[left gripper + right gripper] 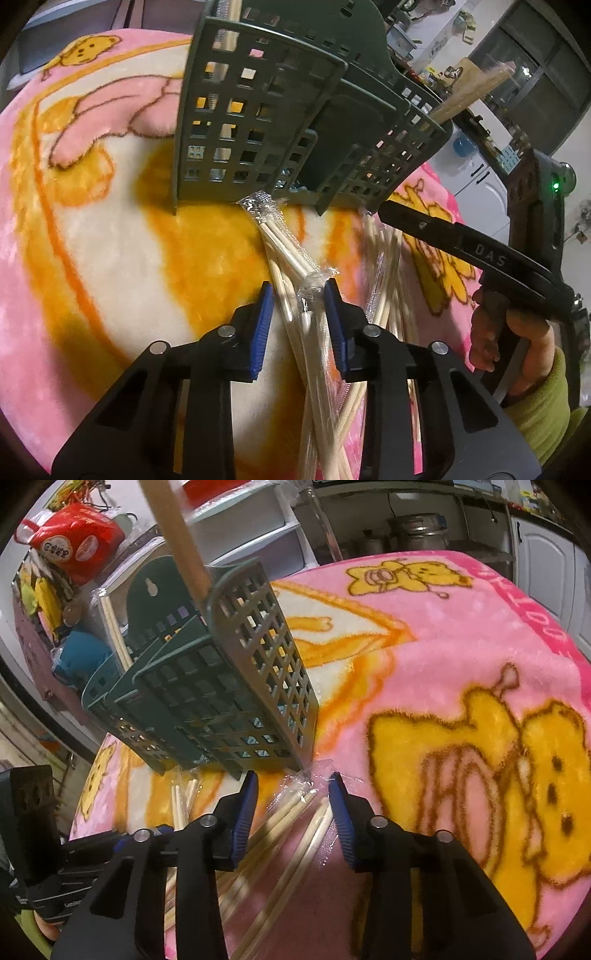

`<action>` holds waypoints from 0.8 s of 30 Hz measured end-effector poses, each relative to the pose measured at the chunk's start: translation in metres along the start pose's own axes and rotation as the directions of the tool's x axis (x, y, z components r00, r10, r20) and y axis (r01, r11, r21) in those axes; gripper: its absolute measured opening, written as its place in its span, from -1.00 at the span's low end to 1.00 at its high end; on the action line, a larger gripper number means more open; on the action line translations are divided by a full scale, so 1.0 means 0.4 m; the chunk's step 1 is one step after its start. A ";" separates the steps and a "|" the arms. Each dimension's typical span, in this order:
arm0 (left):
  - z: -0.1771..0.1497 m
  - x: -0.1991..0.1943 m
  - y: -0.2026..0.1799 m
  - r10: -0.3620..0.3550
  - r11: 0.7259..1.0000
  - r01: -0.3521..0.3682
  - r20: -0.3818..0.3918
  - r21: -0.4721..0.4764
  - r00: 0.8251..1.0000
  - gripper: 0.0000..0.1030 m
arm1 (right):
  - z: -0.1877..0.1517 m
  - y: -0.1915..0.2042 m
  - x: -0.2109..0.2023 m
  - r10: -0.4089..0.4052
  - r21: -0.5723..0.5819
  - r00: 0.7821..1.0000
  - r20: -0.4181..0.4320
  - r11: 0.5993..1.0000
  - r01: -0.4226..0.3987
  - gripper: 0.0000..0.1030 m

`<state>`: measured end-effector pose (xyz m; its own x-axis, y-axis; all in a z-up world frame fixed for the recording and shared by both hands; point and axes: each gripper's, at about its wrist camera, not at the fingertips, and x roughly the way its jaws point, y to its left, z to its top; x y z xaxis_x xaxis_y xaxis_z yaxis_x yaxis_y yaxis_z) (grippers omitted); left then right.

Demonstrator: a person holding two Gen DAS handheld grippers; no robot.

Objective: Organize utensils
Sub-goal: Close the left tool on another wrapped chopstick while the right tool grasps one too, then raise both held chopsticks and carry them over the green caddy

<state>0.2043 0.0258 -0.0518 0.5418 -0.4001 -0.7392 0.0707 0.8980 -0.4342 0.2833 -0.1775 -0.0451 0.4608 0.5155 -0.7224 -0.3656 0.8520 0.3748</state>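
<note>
Some chopsticks are already standing in the green holder (258,122). Wrapped chopsticks (291,266) are still lying at its 6 o'clock; left gripper (299,299) and right gripper (293,788) are straddling them, gaping, gripping nothing.

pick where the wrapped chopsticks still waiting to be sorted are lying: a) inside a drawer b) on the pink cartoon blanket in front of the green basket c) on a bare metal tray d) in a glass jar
b: the wrapped chopsticks lie loose on the pink cartoon blanket, right at the foot of the green basket.
</note>
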 end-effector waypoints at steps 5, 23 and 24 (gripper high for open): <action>0.000 -0.009 0.022 -0.010 1.000 0.010 -0.005 -0.028 1.000 -0.81 | -0.002 0.007 -0.005 0.021 -0.004 1.000 0.005 1.000 -0.021 -0.70; 0.027 -0.181 0.022 -0.005 1.000 0.008 0.170 -0.016 0.985 -0.91 | 0.009 0.142 -0.175 0.106 -0.136 0.984 0.145 0.987 -0.087 -0.84; 0.028 -0.189 0.017 -0.005 1.000 0.007 0.180 -0.012 0.984 -0.91 | 0.010 0.150 -0.182 0.112 -0.143 0.982 0.150 0.986 -0.090 -0.85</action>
<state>0.1731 0.0642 0.0071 0.6836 -0.3650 -0.6320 0.0650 0.8930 -0.4454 0.2310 -0.1635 0.0323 0.5332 0.6153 -0.5806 -0.5177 0.7802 0.3513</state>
